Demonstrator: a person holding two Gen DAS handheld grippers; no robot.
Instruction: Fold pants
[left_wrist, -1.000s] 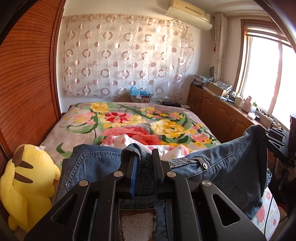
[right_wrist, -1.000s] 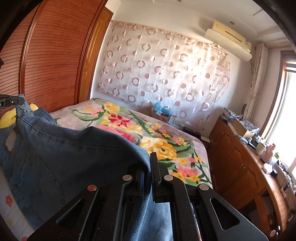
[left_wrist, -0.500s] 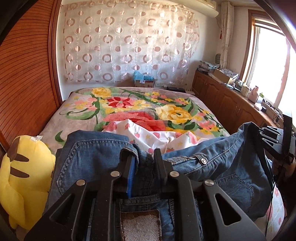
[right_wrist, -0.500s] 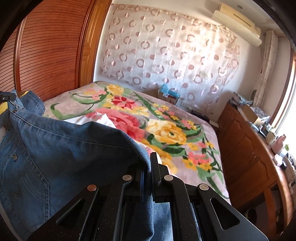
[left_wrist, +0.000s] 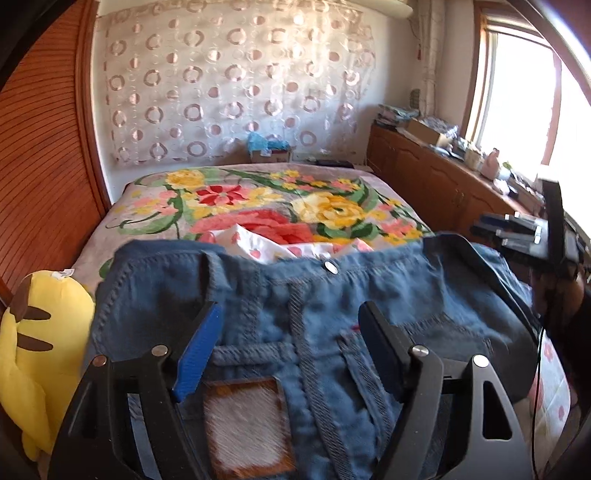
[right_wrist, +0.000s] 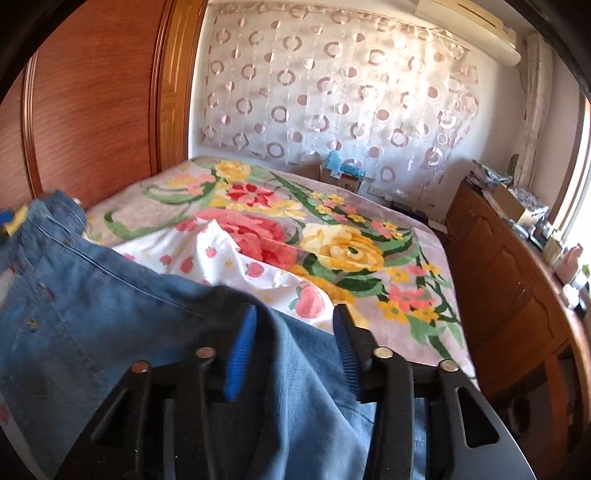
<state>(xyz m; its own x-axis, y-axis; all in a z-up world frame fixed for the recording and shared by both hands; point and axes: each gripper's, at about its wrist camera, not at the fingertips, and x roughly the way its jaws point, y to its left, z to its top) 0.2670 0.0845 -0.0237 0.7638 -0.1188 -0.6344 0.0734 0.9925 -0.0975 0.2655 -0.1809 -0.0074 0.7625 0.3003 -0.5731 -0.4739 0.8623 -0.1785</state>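
Blue denim pants (left_wrist: 314, 302) lie across the near end of the bed, waistband up, with a metal button (left_wrist: 331, 266) and a leather patch (left_wrist: 247, 424) showing. My left gripper (left_wrist: 290, 314) is open, its jaws wide apart over the waistband, not pinching it. In the right wrist view the pants (right_wrist: 110, 314) spread to the left and under the fingers. My right gripper (right_wrist: 295, 314) is open, with denim lying loose between its jaws. The right gripper also shows at the right edge of the left wrist view (left_wrist: 517, 232).
The bed has a floral blanket (left_wrist: 258, 199). A white strawberry-print cloth (right_wrist: 229, 258) lies beyond the pants. A yellow plush toy (left_wrist: 40, 332) sits at the left. A wooden wardrobe (right_wrist: 92, 110) stands on the left, low wooden cabinets (right_wrist: 509, 280) on the right.
Both grippers have gone from shut on the waistband to open. The pants have dropped from being held up and now lie on the bed.
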